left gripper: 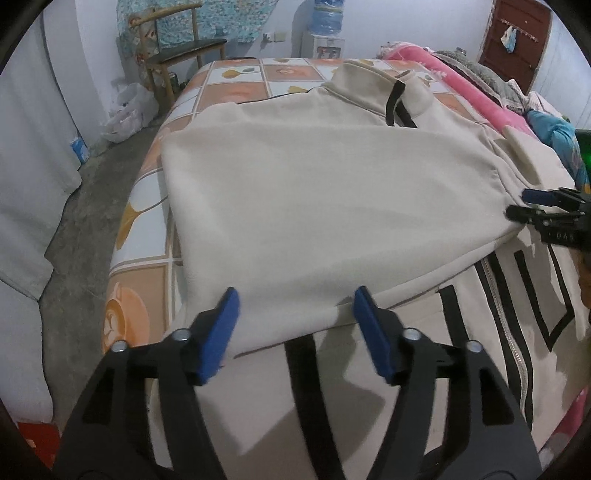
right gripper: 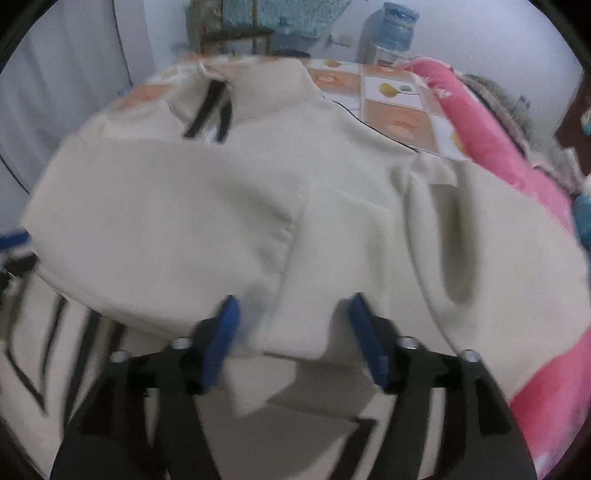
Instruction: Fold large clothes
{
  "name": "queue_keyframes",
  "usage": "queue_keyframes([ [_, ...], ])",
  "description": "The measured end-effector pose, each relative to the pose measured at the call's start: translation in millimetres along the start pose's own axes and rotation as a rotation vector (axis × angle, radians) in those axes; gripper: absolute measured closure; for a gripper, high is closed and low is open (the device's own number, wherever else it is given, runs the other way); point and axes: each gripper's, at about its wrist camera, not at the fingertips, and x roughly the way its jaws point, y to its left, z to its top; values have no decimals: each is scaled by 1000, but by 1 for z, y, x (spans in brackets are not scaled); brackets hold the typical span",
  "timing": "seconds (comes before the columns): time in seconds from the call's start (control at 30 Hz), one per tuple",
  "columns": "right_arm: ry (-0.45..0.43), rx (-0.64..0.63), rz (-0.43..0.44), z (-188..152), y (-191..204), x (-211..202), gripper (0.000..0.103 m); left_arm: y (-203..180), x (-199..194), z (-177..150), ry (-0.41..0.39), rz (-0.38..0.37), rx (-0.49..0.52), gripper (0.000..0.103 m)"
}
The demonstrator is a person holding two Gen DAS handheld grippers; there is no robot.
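A large cream jacket (left gripper: 314,192) with black stripes and a zip lies on a bed, a cream panel folded over its striped front. It also shows in the right wrist view (right gripper: 207,214), blurred. My left gripper (left gripper: 295,299) is open and empty, its blue pads astride the near edge of the folded panel. My right gripper (right gripper: 291,306) is open and empty over the folded edge near a sleeve seam. The right gripper also shows at the right edge of the left wrist view (left gripper: 528,205).
The bed has an orange and white patterned cover (left gripper: 155,206). A pink blanket (left gripper: 480,92) and piled clothes lie along its right side. A wooden chair (left gripper: 177,48) and a water dispenser (left gripper: 327,33) stand at the far wall. Concrete floor (left gripper: 85,206) lies at left.
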Motion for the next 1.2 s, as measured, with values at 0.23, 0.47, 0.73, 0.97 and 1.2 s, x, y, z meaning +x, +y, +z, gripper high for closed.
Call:
queue_keyframes([
  [0.23,-27,55,12,-4,-5,-25,29,-6,-20,4,-15,69,-13,33],
  [0.47,-87,65,-26,-24,-9,-52,13,-20,-70,2,-85,151,-35,20],
  [0.73,-82,84,-77,-53,-20,-57,8,-66,-80,2,-96,212,40,19],
  [0.97,-48,81,-109,-74,-23,-49,8,-109,-65,19,-113,185,94,19],
  [1.2,-42,105,-95,-83,-33,-42,8,-142,-29,45,-104,158,105,19],
])
